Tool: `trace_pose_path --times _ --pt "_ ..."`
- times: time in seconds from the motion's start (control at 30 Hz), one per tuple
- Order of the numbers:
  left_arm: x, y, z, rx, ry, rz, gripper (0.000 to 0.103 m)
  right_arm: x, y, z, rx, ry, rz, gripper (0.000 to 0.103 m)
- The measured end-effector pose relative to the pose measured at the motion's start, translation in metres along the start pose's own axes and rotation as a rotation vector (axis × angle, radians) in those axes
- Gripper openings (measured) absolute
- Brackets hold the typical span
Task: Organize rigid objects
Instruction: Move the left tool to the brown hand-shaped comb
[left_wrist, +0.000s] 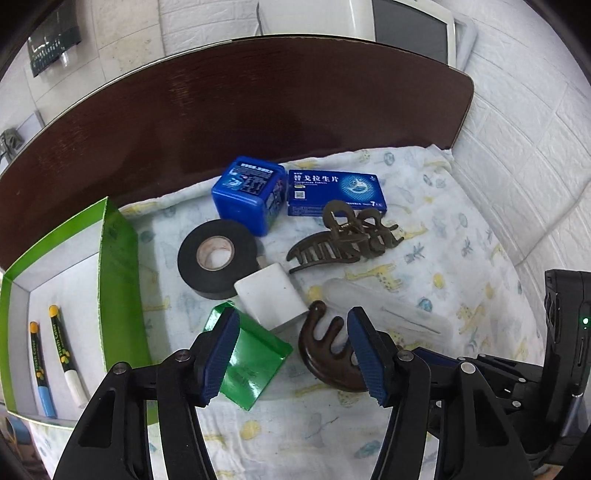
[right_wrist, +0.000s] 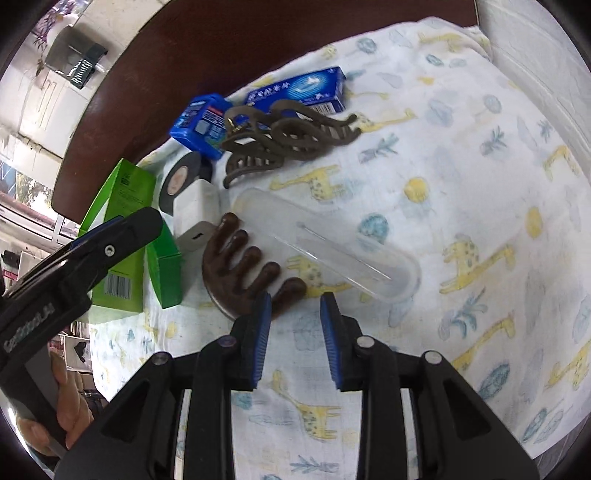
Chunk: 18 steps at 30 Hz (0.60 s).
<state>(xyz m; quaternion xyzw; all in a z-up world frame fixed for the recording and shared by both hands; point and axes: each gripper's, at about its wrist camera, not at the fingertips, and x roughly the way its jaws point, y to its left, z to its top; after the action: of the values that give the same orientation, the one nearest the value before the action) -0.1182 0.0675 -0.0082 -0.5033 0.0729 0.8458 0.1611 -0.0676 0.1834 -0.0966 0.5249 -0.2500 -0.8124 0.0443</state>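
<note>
My left gripper (left_wrist: 291, 354) is open above the cloth, between a small green box (left_wrist: 251, 358) and a brown wide-tooth comb (left_wrist: 328, 354). My right gripper (right_wrist: 295, 339) is open, just short of the comb (right_wrist: 247, 269), and holds nothing. A white charger (left_wrist: 271, 295), black tape roll (left_wrist: 216, 253), blue tin (left_wrist: 247, 194), blue medicine box (left_wrist: 334, 192), brown hair claw (left_wrist: 343, 236) and clear plastic case (right_wrist: 325, 243) lie on the cloth. A green-walled box (left_wrist: 114, 273) at left holds two markers (left_wrist: 64, 354).
A dark wooden headboard (left_wrist: 221, 110) runs behind the objects. A white padded wall (left_wrist: 535, 147) is on the right. The giraffe-print cloth (right_wrist: 461, 184) covers the surface. The left gripper's body (right_wrist: 74, 266) shows at the left of the right wrist view.
</note>
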Motion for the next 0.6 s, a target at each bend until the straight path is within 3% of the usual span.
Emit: trace_pose_path --times 0.3,0.6 --pt "0.01 -0.008 0.0 0.002 0.023 0.017 0.062 0.005 0.014 0.004 -0.043 -0.033 -0.06 0.028" --pt "0.007 -0.009 0.0 0.007 0.028 0.023 0.062 -0.004 0.011 -0.002 -0.17 -0.088 -0.17 0.02"
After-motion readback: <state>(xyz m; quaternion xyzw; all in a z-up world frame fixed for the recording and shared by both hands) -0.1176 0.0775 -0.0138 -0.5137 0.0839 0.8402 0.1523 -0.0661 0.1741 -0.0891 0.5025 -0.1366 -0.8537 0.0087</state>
